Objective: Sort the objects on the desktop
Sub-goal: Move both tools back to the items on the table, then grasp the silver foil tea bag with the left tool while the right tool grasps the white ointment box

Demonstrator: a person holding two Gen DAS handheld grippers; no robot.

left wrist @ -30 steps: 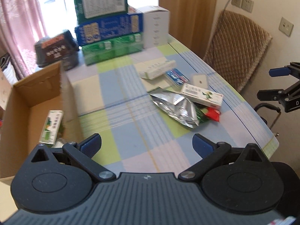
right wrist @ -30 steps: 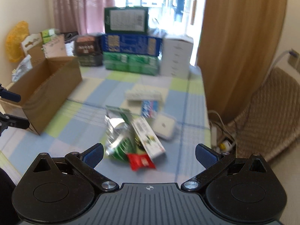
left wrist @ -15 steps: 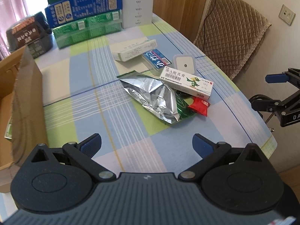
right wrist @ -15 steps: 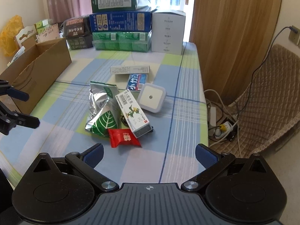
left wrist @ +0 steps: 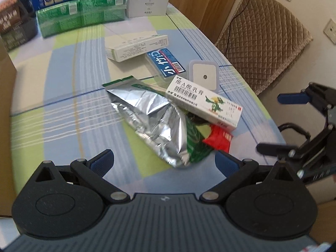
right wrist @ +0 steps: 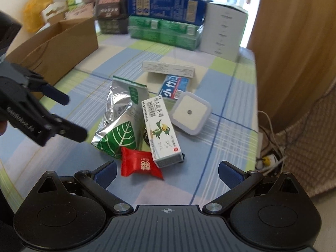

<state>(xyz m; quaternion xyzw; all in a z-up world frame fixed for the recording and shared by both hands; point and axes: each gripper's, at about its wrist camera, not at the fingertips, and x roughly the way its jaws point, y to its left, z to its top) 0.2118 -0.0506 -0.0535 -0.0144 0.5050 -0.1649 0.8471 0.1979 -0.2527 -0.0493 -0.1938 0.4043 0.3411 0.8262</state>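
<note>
left gripper (left wrist: 162,162): jaws spread wide, empty, now closer to the clutter than 0.5 s ago | right gripper (right wrist: 167,171): jaws spread wide, empty, also nearer | foil pouch (left wrist: 153,113), ointment box (left wrist: 204,101), red sachet (right wrist: 139,163), white square light (right wrist: 190,112): unmoved, clustered toward the surface's right edge | cardboard box (right wrist: 56,46): left edge

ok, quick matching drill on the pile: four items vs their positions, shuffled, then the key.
Items:
1. red candy wrapper
2. foil pouch
3. white square night light
4. blue pack

Places:
A. under the long white box's near edge
B. nearest the right gripper
C. right of the ointment box
D. left of the ointment box

Pairs: 1-B, 2-D, 3-C, 4-A
</note>
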